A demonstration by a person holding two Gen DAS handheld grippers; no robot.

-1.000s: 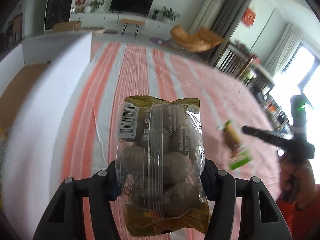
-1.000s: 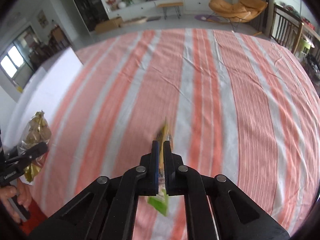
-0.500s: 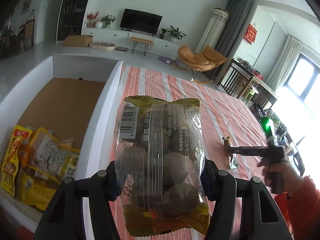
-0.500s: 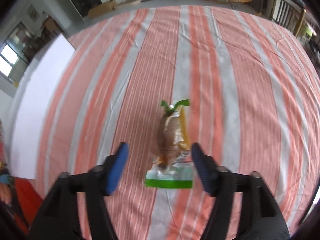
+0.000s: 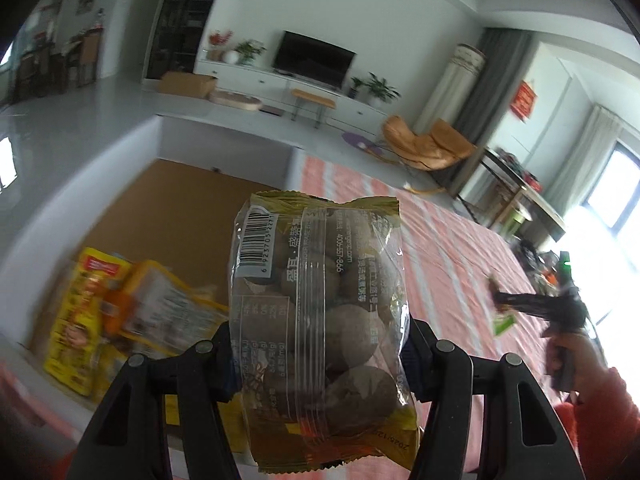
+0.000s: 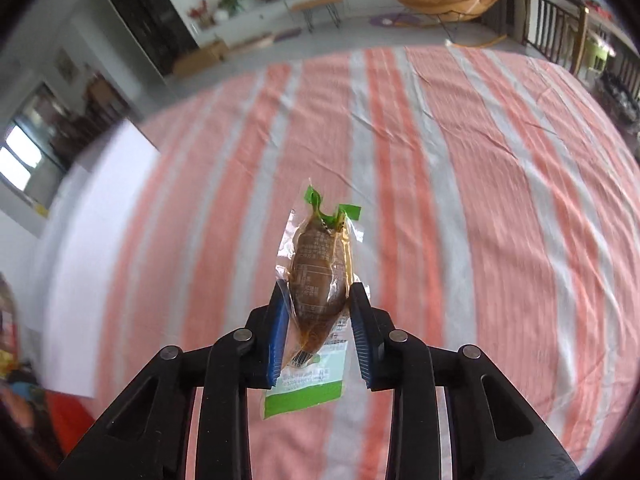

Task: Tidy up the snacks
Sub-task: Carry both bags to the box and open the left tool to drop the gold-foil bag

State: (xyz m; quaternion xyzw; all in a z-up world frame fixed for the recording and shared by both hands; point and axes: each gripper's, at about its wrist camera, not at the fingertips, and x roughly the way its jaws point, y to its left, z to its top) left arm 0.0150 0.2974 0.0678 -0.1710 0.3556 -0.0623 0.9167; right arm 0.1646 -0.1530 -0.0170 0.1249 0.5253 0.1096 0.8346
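Observation:
My left gripper (image 5: pixel 320 356) is shut on a clear and gold bag of brown round snacks (image 5: pixel 320 320), held upright beside the white cardboard box (image 5: pixel 224 136). Yellow and orange snack packs (image 5: pixel 116 312) lie in the box's near corner. My right gripper (image 6: pixel 319 320) is shut on a clear packet with green ends holding a brown snack (image 6: pixel 318 276), lifted above the striped cloth. The right gripper also shows in the left wrist view (image 5: pixel 520 305), far right, with the green packet (image 5: pixel 502 322).
An orange and white striped cloth (image 6: pixel 440 160) covers the table. The white box wall (image 6: pixel 92 240) stands at the left in the right wrist view. Beyond the table are a TV unit (image 5: pixel 312 80) and an orange chair (image 5: pixel 428 144).
My left gripper has carried the bag left, towards the box, so more of its inside shows. My right gripper opened around the green packet on the cloth, then shut on it and lifted it.

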